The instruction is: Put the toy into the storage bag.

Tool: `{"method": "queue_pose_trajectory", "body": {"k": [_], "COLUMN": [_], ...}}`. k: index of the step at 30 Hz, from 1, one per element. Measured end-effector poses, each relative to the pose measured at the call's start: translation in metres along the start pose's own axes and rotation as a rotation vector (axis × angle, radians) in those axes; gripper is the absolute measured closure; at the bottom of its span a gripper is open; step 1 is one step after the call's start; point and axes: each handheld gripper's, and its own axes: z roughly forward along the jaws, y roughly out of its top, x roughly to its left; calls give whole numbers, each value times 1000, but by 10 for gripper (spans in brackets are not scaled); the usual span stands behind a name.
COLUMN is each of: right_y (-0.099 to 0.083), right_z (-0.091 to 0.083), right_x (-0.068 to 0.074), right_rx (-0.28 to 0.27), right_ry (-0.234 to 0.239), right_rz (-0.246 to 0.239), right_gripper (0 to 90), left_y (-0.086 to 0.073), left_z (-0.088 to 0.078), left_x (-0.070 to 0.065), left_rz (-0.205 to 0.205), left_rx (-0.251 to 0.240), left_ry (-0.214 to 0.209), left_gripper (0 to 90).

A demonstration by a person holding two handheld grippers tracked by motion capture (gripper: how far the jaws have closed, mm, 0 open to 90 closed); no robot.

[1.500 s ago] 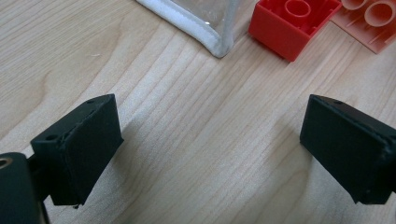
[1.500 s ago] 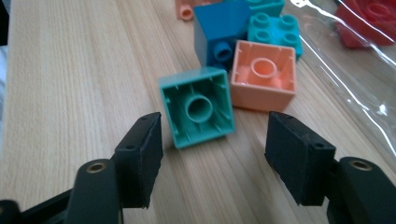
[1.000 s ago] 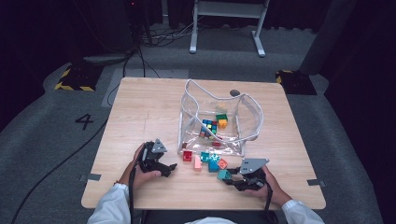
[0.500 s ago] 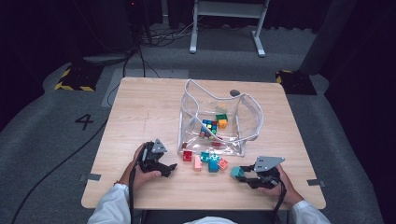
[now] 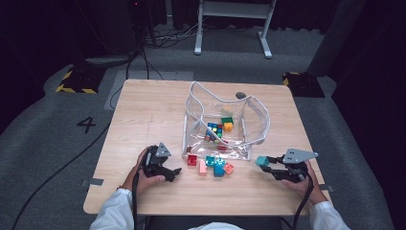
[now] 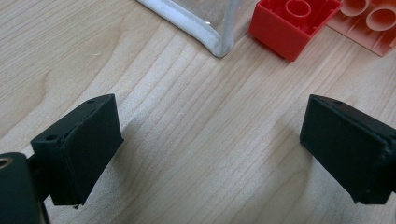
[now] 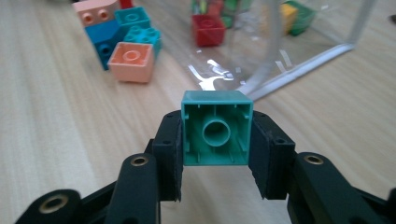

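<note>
Underneath, the teal brick's hollow, tubed belly between right tongs.

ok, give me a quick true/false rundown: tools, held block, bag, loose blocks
1. The right tool grips a teal block. True.
2. The left tool holds the red block. False: it is open, with bare wooden table between its jaws.
3. The clear bag is empty. False: several coloured blocks lie inside.
4. Loose blocks lie on the table in front of the bag. True.
5. The held block shows its hollow underside in the right gripper view. True.
</note>
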Motion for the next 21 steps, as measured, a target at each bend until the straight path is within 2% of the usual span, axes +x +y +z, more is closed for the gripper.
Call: {"method": "queue_pose_trajectory", "body": {"k": [5, 10, 11, 15, 16, 17, 21], "right_y": [4, 13, 15, 28, 30, 33, 48], "right_z": [-11, -18, -20, -26, -28, -29, -35], "right_x": [-13, -24, -27, -36, -38, -40, -49], "right_rx": [-42, -60, -64, -77, -81, -89, -110], "right_ry": [-55, -106, -108, -126, -127, -127, -134], "right_rz": [31, 45, 51, 49, 46, 50, 55], "right_gripper": [593, 593, 593, 593, 593, 593, 593], "left_y": [0, 0, 0, 0, 0, 0, 0], "left_z": [0, 0, 0, 0, 0, 0, 0], "left_x": [0, 0, -1, 0, -1, 0, 0], "left_rz": [-3, 1, -9, 2, -9, 2, 1], "left_rx": [3, 1, 6, 2, 6, 0, 0], "left_ry": [-2, -1, -4, -1, -4, 0, 0], "left_gripper": [55, 55, 55, 55, 55, 55, 55]}}
